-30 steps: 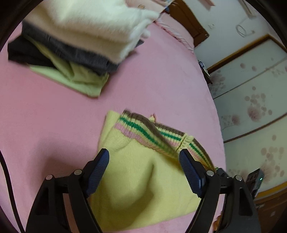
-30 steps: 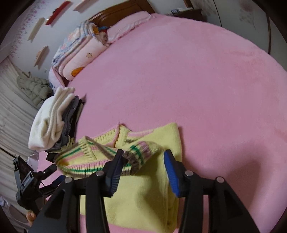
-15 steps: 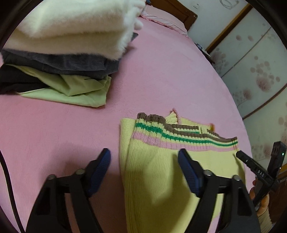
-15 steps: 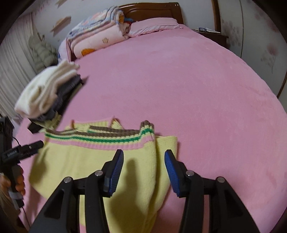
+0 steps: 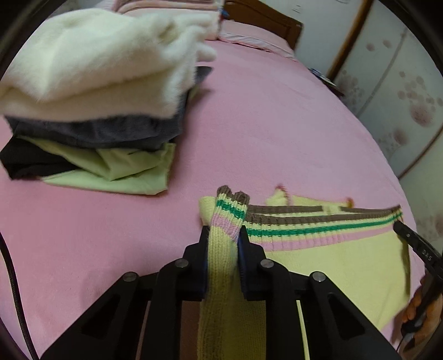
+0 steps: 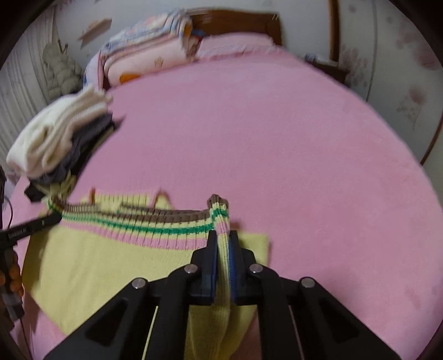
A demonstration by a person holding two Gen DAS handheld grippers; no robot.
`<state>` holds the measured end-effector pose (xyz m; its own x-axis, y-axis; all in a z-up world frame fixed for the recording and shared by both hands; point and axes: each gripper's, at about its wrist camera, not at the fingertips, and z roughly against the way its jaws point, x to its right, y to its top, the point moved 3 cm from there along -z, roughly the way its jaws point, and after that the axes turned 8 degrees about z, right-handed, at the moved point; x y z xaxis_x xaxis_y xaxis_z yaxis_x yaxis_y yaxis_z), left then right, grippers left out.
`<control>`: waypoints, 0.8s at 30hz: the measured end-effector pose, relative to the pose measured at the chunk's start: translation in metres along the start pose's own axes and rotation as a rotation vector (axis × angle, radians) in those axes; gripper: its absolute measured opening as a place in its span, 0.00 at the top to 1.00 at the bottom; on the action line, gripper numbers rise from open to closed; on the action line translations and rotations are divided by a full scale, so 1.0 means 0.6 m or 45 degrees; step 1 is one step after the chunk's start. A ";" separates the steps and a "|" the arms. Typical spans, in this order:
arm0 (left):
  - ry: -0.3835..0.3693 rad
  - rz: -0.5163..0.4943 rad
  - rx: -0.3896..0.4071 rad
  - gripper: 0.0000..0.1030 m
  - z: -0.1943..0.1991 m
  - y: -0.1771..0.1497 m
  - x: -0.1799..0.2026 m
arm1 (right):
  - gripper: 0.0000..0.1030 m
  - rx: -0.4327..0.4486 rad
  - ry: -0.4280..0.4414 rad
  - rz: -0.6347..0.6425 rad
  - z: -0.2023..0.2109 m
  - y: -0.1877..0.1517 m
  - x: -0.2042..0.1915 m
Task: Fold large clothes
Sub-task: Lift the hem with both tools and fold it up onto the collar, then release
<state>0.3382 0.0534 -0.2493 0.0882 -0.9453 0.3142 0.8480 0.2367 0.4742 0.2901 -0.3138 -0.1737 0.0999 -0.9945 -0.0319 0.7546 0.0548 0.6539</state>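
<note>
Yellow sweater [image 5: 326,265] hem pinched by L claw [image 5: 223,238] & R claw [image 6: 221,246].

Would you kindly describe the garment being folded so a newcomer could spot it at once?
On the pink bed, nearer than the stack of folded clothes, lies a pale yellow knit sweater. Alone there, it has a brown, green and pink striped hem, pinched at each end by a gripper.

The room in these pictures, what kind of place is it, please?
Most likely a home bedroom. A wide pink bed cover fills both views, a wooden headboard stands at its far end with folded quilts piled against it, and a stack of folded clothes lies on the cover.
</note>
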 end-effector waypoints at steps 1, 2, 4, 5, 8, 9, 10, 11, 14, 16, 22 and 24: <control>0.005 0.022 -0.014 0.85 -0.006 -0.001 -0.005 | 0.94 -0.006 -0.014 -0.021 -0.005 -0.001 0.007; 0.006 0.037 -0.021 0.85 -0.010 -0.002 -0.008 | 0.94 -0.048 -0.018 -0.042 -0.019 -0.005 0.013; 0.015 0.030 -0.014 0.85 -0.014 -0.005 -0.010 | 0.94 -0.121 -0.036 -0.039 -0.048 -0.019 0.013; 0.023 0.016 -0.009 0.85 -0.012 -0.008 -0.012 | 0.94 -0.126 -0.055 -0.019 -0.054 -0.025 0.010; 0.039 -0.010 -0.008 0.81 -0.014 -0.006 0.004 | 0.94 -0.123 -0.098 0.012 -0.053 -0.024 0.001; 0.052 -0.017 -0.012 0.78 -0.011 -0.005 0.005 | 0.93 -0.127 -0.104 0.017 -0.051 -0.022 -0.001; 0.065 -0.017 -0.015 0.70 -0.006 -0.003 0.006 | 0.92 -0.130 -0.105 0.023 -0.047 -0.020 -0.003; 0.078 -0.015 -0.013 0.63 -0.003 -0.003 0.007 | 0.90 -0.132 -0.098 0.027 -0.042 -0.016 -0.005; 0.088 -0.007 -0.005 0.46 0.019 0.006 0.013 | 0.84 -0.143 -0.133 0.033 -0.020 -0.009 -0.007; 0.092 -0.012 0.015 0.40 0.041 0.010 0.018 | 0.84 -0.111 -0.128 0.031 0.006 -0.002 -0.013; 0.141 -0.037 0.043 0.20 0.113 0.014 0.050 | 0.69 -0.021 -0.080 0.011 0.087 0.027 -0.036; 0.141 -0.053 0.048 0.20 0.143 0.015 0.065 | 0.67 0.009 -0.054 0.008 0.119 0.035 -0.047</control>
<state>0.3046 0.0378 -0.1623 0.1123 -0.9730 0.2017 0.8319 0.2030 0.5164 0.2569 -0.2910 -0.1051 0.0769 -0.9970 0.0043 0.7496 0.0607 0.6591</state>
